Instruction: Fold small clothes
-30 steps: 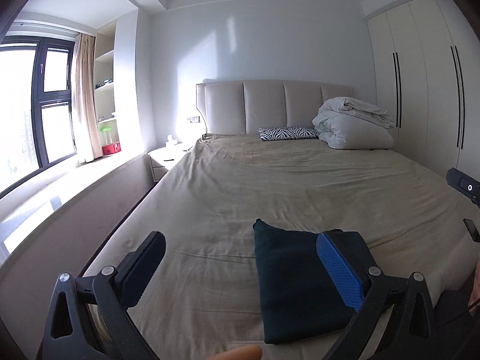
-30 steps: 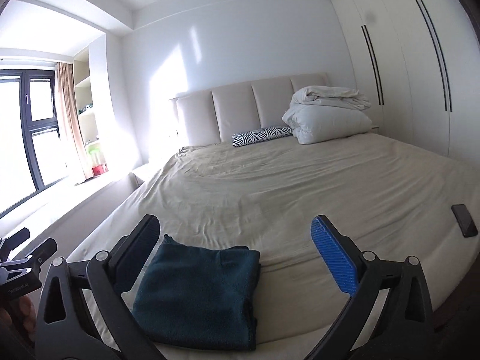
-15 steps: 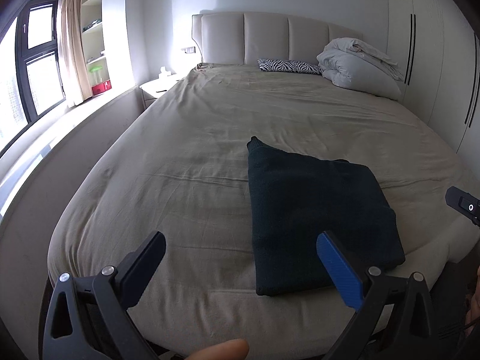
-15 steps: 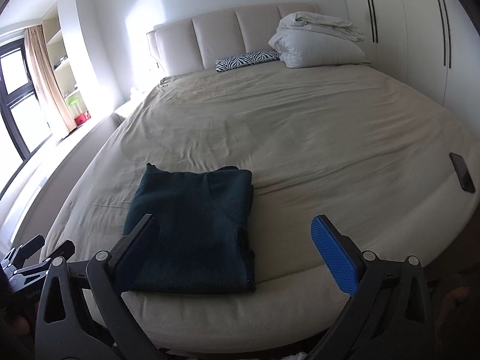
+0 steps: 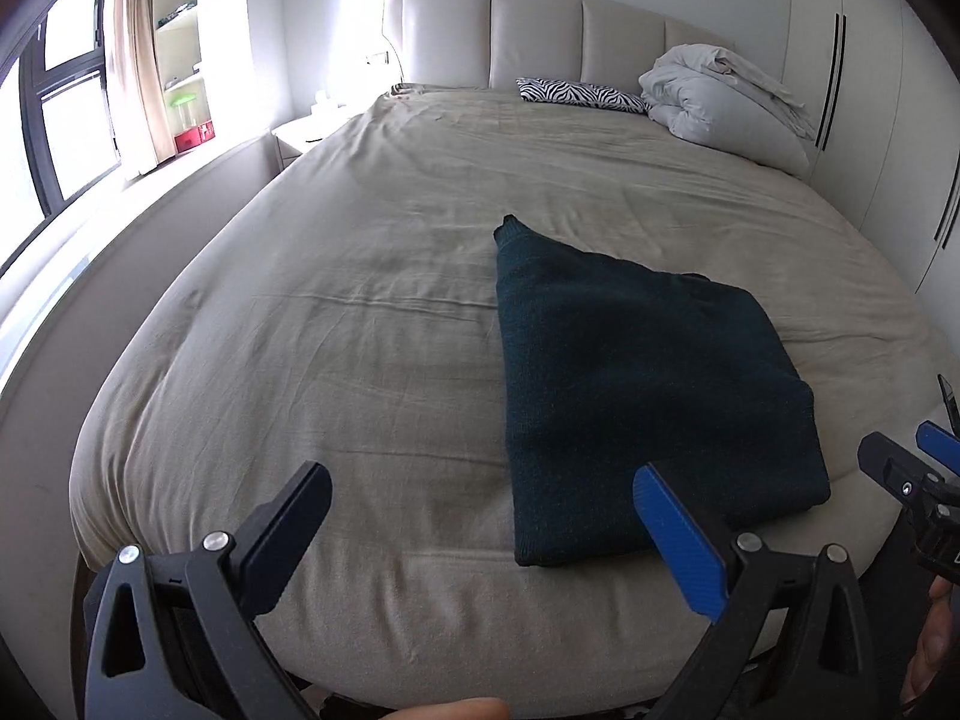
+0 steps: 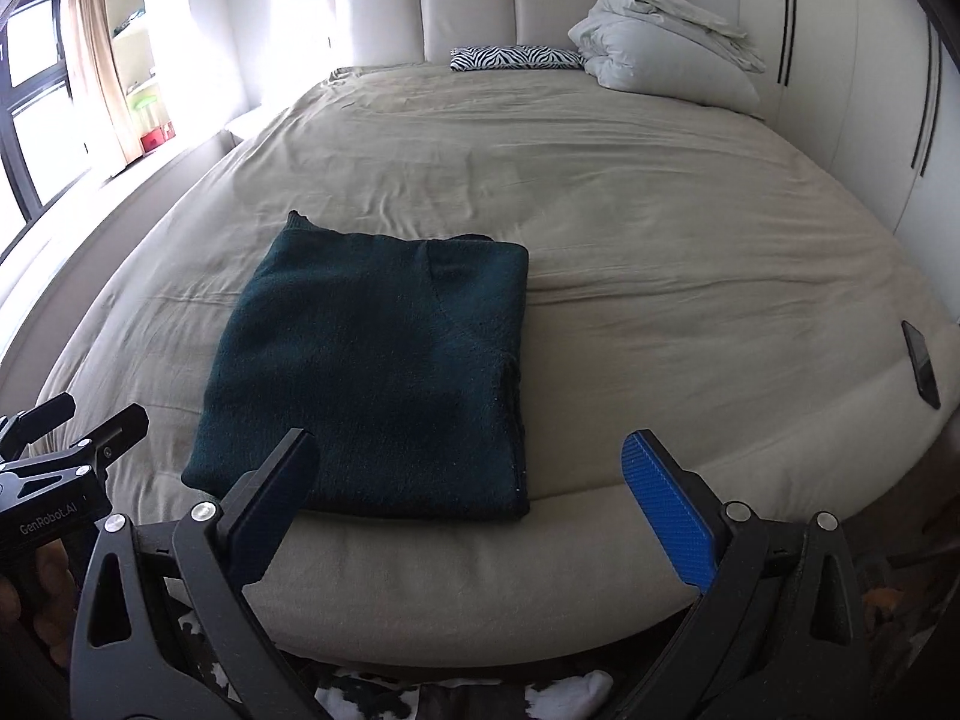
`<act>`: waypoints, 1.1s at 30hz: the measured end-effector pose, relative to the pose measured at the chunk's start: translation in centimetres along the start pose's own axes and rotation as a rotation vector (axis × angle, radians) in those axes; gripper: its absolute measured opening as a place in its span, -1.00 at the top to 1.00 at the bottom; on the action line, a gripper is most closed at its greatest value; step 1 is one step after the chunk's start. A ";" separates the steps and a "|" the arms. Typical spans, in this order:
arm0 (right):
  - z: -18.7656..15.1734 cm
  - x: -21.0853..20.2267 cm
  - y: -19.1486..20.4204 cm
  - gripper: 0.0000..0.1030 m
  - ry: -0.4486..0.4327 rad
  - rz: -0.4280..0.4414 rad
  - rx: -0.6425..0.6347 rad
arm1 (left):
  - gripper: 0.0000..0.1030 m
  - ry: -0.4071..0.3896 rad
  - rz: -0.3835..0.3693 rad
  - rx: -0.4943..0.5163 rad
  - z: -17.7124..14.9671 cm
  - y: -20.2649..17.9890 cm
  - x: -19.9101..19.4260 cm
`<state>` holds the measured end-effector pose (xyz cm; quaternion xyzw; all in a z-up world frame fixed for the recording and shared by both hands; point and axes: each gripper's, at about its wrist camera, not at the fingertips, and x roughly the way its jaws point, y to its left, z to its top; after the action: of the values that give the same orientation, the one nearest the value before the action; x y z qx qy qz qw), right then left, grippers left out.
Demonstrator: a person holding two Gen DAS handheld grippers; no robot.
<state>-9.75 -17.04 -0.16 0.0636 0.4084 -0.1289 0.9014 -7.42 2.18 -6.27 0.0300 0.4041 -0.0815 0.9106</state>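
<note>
one folded sweater (image 6: 372, 378) on bed (image 6: 660, 228); phone (image 6: 921, 363) well apart

Both views tilted down; sweater (image 6: 372, 378) nearer.

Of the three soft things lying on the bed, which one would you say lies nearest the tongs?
The dark green folded sweater, at the foot of the bed just ahead of both tongs. The zebra-striped pillow and the bundled white duvet lie far off by the headboard.

sunlit bedroom: beige bed (image 5: 384, 276), padded headboard (image 5: 534, 36), white wardrobe (image 5: 870, 90)
</note>
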 end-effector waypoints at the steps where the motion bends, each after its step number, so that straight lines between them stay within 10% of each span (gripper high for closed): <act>1: -0.1 0.2 0.0 -1.00 0.005 -0.001 0.003 | -1.00 0.002 0.000 -0.001 0.0 0.0 0.1; 33: -0.6 2.3 0.5 -1.00 0.068 0.005 0.026 | -1.00 0.015 -0.005 -0.008 0.0 0.4 0.5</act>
<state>-8.59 -16.87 -2.21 0.0803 0.4369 -0.1298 0.8865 -6.99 2.49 -6.62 0.0260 0.4114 -0.0821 0.9074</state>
